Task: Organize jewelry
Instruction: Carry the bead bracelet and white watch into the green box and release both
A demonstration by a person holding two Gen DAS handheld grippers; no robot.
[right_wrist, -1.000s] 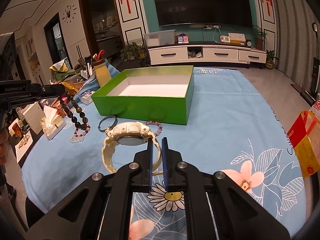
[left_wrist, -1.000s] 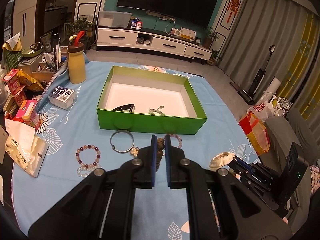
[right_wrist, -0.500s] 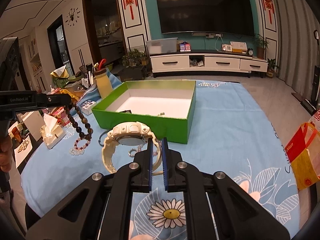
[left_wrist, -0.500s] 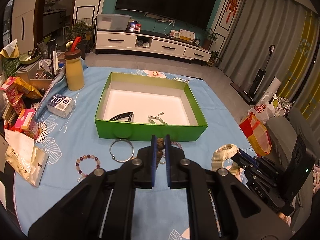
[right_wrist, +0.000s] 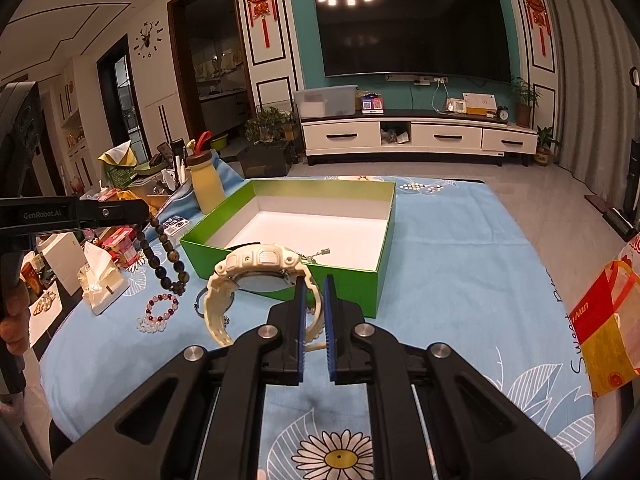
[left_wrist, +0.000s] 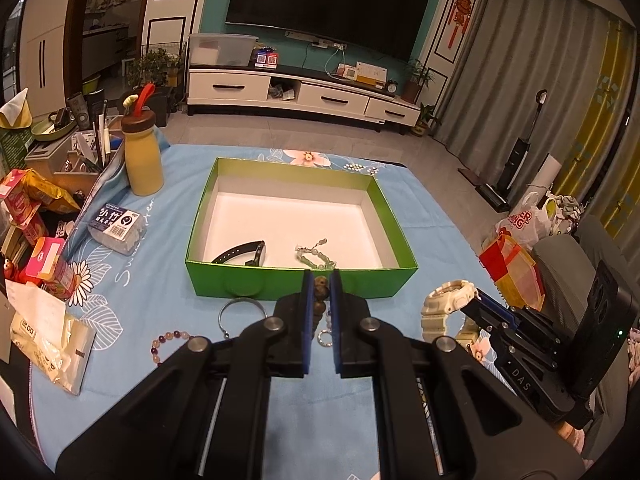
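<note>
My left gripper (left_wrist: 321, 278) is shut on a dark beaded bracelet (left_wrist: 320, 285), held just before the front wall of the green box (left_wrist: 260, 280). In the right wrist view that bracelet (right_wrist: 166, 256) hangs from the left gripper (right_wrist: 138, 216) above the blue cloth. My right gripper (right_wrist: 314, 284) is shut on the strap of a cream watch (right_wrist: 260, 260), raised near the box's (right_wrist: 356, 292) front corner. The watch (left_wrist: 448, 300) also shows at the right of the left wrist view. Inside the box lie a black watch (left_wrist: 242, 254) and a green bead bracelet (left_wrist: 316, 254).
A silver bangle (left_wrist: 240, 312) and a pink bead bracelet (left_wrist: 172, 340) lie on the cloth before the box. A yellow bottle (left_wrist: 142, 160), snack packs (left_wrist: 44, 268) and a tissue pack (right_wrist: 100, 280) crowd the left side. A red and yellow bag (left_wrist: 512, 272) stands at the right.
Both grippers have moved toward the green box and a little up, each keeping its piece. The cream watch now stands level with the box's rim.
</note>
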